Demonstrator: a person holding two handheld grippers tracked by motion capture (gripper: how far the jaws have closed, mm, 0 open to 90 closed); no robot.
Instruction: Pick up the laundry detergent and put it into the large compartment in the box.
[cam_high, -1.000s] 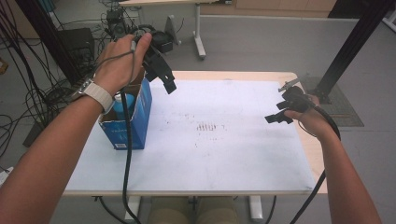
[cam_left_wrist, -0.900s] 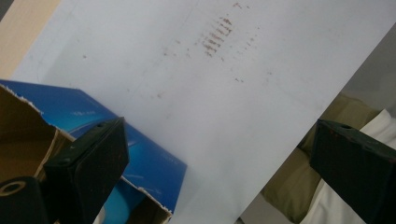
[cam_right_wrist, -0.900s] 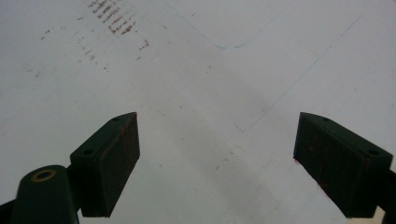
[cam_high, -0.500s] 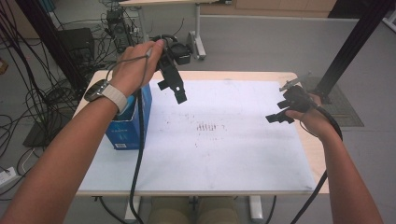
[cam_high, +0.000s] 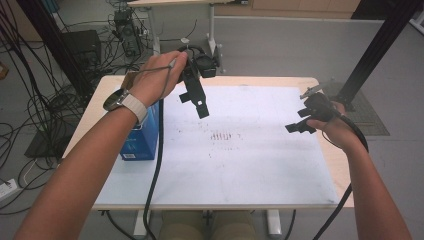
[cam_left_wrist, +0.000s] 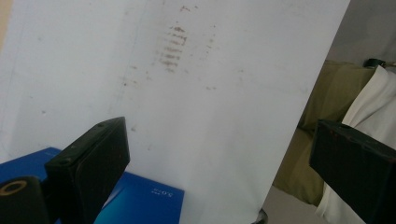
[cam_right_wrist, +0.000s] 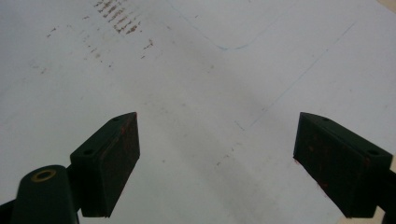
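A blue box (cam_high: 142, 137) stands upright at the left edge of the white table top (cam_high: 250, 165); the left gripper view shows its blue top (cam_left_wrist: 140, 200) at the bottom. My left gripper (cam_high: 194, 104) hangs open above the table's back left, just right of the box, with nothing between its jaws (cam_left_wrist: 215, 172). My right gripper (cam_high: 300, 121) hovers open over the table's right side, its jaws wide apart and empty above the white surface (cam_right_wrist: 215, 163).
Brownish smudge marks (cam_high: 224, 136) sit near the middle of the white surface. Cables and equipment (cam_high: 55, 100) lie on the floor to the left. A black post (cam_high: 372, 55) leans at the back right. The person's knees (cam_high: 207, 227) are below the front edge.
My left hand has carried its open gripper from above the blue box rightwards and forward over the table. The right gripper has hardly moved.
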